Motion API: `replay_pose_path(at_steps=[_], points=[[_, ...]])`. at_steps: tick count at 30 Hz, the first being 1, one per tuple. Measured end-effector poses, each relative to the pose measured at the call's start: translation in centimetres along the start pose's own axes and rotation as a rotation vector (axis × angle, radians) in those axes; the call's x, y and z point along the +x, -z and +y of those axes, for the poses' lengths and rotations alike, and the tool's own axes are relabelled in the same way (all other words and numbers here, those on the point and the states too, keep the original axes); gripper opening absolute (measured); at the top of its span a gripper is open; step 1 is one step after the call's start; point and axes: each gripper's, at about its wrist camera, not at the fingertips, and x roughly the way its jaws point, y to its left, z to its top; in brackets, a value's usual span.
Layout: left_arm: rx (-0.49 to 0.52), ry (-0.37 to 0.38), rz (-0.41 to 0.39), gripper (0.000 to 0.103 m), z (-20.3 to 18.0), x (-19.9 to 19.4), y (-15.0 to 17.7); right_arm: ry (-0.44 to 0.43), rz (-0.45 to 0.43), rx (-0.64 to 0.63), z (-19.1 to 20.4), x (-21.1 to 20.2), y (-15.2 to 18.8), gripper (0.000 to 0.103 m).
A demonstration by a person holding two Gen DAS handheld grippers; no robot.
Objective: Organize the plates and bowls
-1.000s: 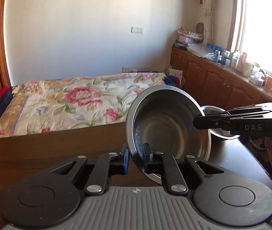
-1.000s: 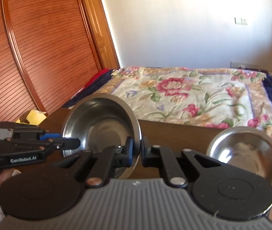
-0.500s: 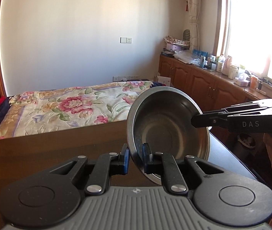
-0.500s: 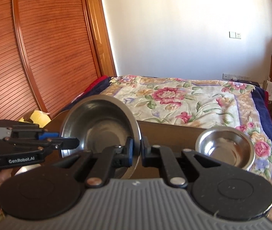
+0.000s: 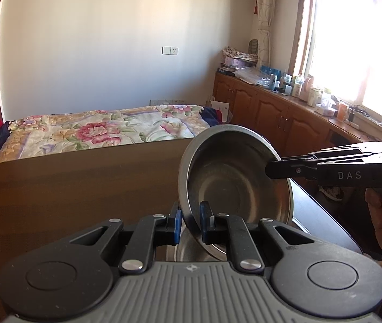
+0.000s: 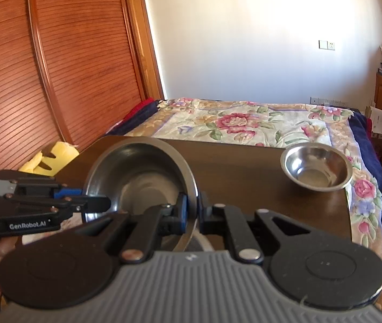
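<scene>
Your left gripper (image 5: 190, 222): black linkage arms, blue pads, silver pivot screws, ribbed grey housing, "GenRobot.AI" lettering. Your right gripper (image 6: 191, 214): same build, "DAS" lettering.

Silver steel bowl (image 5: 234, 177) with a dull grey inside; a second silver bowl (image 6: 316, 171) shines on the dark brown wood-grain surface (image 6: 244, 167). Black fingers (image 5: 176, 222) carry blue pads. Bedspread (image 6: 244, 123) cream with pink roses, green leaves, navy border. Reddish-brown ribbed wardrobe door (image 6: 56, 67), white wall (image 5: 96, 53)
</scene>
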Motion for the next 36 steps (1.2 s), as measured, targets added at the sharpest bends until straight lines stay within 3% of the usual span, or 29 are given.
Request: replay_pose_path(at_steps=[16,36], points=[[0.031,0.022,0.058,0.014,-0.1,0.1,3.8,0.009,0.046,0.006,1.0,-0.6,3.7,0.010],[0.043,-0.003,0.063,0.014,-0.1,0.8,4.4,0.081,0.076,-0.096,2.1,0.3,5.1,0.011]])
